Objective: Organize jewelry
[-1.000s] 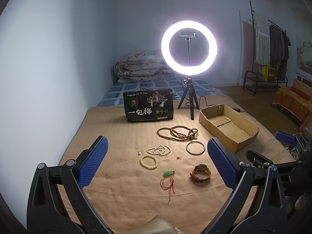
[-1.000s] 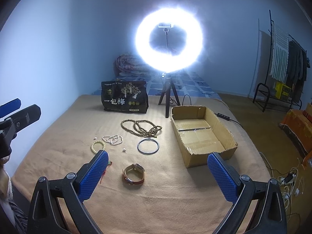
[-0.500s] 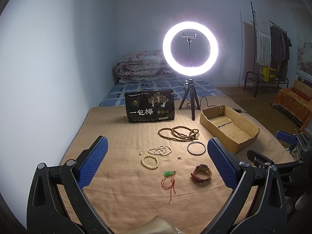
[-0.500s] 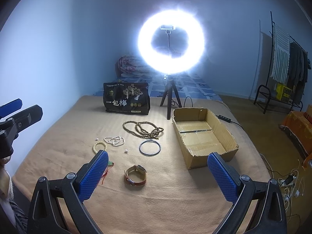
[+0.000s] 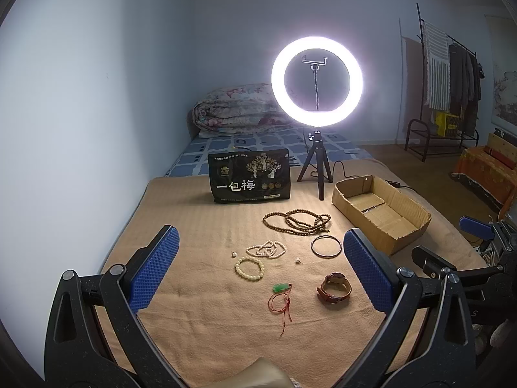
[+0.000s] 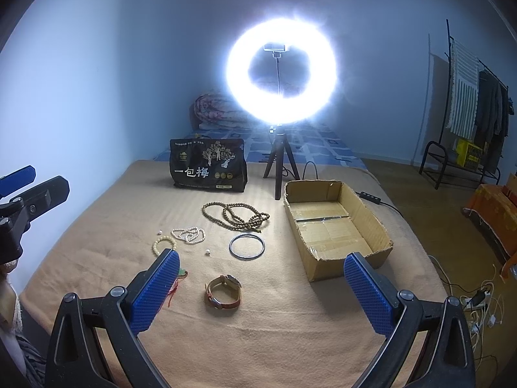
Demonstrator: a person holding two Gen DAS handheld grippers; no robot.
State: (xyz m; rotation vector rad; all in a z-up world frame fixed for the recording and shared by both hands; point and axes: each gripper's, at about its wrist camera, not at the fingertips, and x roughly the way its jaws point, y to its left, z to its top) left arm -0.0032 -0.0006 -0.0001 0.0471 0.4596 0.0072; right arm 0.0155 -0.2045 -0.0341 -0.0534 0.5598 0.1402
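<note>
Jewelry lies spread on a tan blanket (image 5: 200,226): a long brown bead necklace (image 5: 295,221), a small pearl strand (image 5: 266,249), a cream bead bracelet (image 5: 249,269), a metal bangle (image 5: 326,246), a brown leather watch (image 5: 334,288) and a green pendant on red cord (image 5: 281,294). An open cardboard box (image 6: 336,226) sits right of them, with nothing in it. My left gripper (image 5: 258,274) hovers open above the near jewelry. My right gripper (image 6: 260,291) is open too, with the watch (image 6: 223,292) between its fingers' lines but well below and apart.
A lit ring light on a small tripod (image 5: 316,87) stands behind the jewelry, beside an upright black snack bag (image 5: 250,177). Its cable (image 6: 371,197) trails past the box. A folded quilt (image 5: 239,110) lies at the bed's far end. A clothes rack (image 6: 468,103) stands at right.
Both views have shifted very slightly; the jewelry and box sit a touch further right in frame. Nothing on the blanket has moved, and both grippers stay open.
</note>
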